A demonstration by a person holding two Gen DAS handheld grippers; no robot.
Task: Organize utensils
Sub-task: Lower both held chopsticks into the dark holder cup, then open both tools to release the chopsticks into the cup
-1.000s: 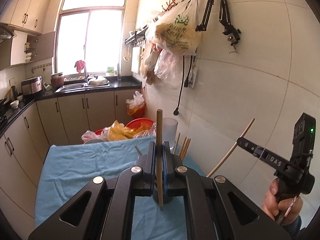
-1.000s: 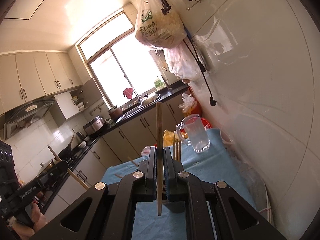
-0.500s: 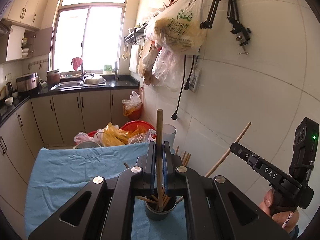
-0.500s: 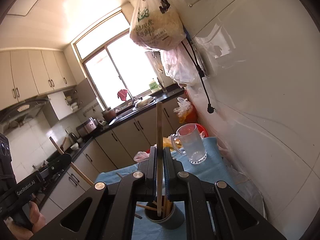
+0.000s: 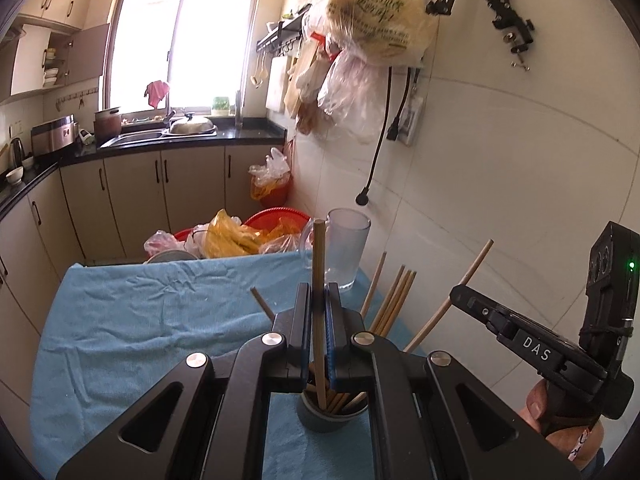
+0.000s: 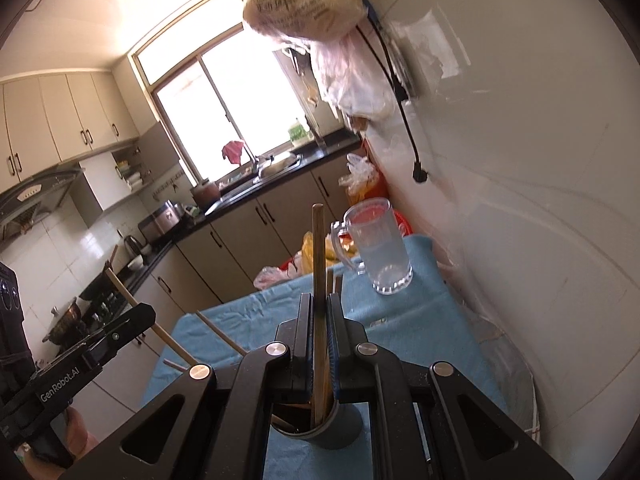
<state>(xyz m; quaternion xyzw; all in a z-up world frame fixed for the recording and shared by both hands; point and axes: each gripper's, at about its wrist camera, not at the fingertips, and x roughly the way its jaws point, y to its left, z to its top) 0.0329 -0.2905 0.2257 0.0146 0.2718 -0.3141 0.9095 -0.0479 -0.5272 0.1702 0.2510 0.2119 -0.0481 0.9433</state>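
Note:
My left gripper is shut on a wooden chopstick held upright, its lower end inside a dark grey cup on the blue cloth. Several other chopsticks lean in that cup. My right gripper is shut on another chopstick, its lower end in the same cup. The right gripper also shows at the right of the left wrist view, and the left gripper at the left of the right wrist view.
A clear glass mug stands on the blue cloth near the tiled wall. A red basin with plastic bags sits beyond the table's far edge. Bags hang on the wall above.
Both grippers have come down with their chopsticks. The cup has come into view below them and the chopsticks' lower ends now sit inside it.

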